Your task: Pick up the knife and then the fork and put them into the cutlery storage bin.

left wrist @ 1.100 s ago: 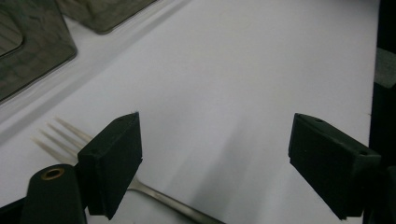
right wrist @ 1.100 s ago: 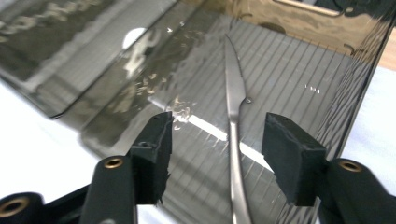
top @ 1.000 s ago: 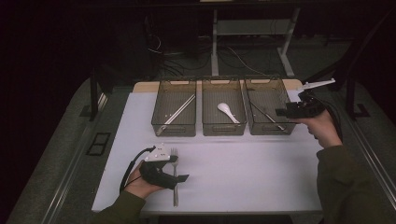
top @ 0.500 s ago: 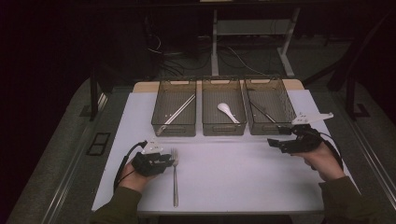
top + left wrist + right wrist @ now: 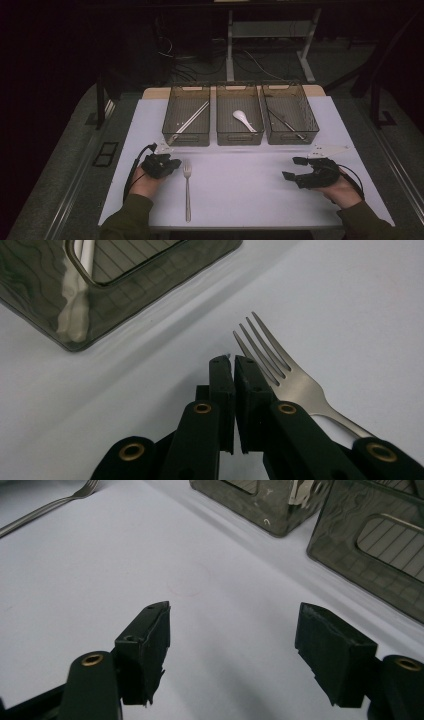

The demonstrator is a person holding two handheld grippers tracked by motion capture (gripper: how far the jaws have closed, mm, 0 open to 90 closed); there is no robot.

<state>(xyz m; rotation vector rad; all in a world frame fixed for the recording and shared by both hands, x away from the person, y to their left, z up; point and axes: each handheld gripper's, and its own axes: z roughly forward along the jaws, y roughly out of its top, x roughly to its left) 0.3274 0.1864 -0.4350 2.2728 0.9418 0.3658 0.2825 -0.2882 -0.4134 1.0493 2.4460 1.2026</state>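
While the left gripper (image 5: 234, 360) has just been closing its jaws, nothing got caught between them: the pads meet on air in the left gripper view, and the fork (image 5: 280, 372) lies flat on the white table (image 5: 350, 300) just to the right of the right-hand jaw, tines reaching a little past the tips. So the fork is free, not held. A second ago that same gripper sat over the fork's handle near the table's front edge; now it is up beside the tines. In the high view the fork (image 5: 187, 190) lies lengthwise, handle toward me, tines toward the bins, with the left gripper (image 5: 165, 164) just left of its head.

My right gripper (image 5: 232, 645) has come away from the right bin (image 5: 290, 117), where it hung a second ago, down to the bare table near the front right. Its jaws stand moderately wide with nothing in the gap; from them, the fork (image 5: 47, 505) is far off ahead and to the left.

My read: the right hand looks done at the bins, and the fork is the next piece to sort. The left bin (image 5: 187, 117) has long sticks, the middle bin (image 5: 240, 117) a white spoon (image 5: 243, 120), and the right one a slim metal utensil, so that one is probably the fork's. Shut jaws beside the fork can't pick it; I'd need to reopen and straddle the neck, or nudge it.
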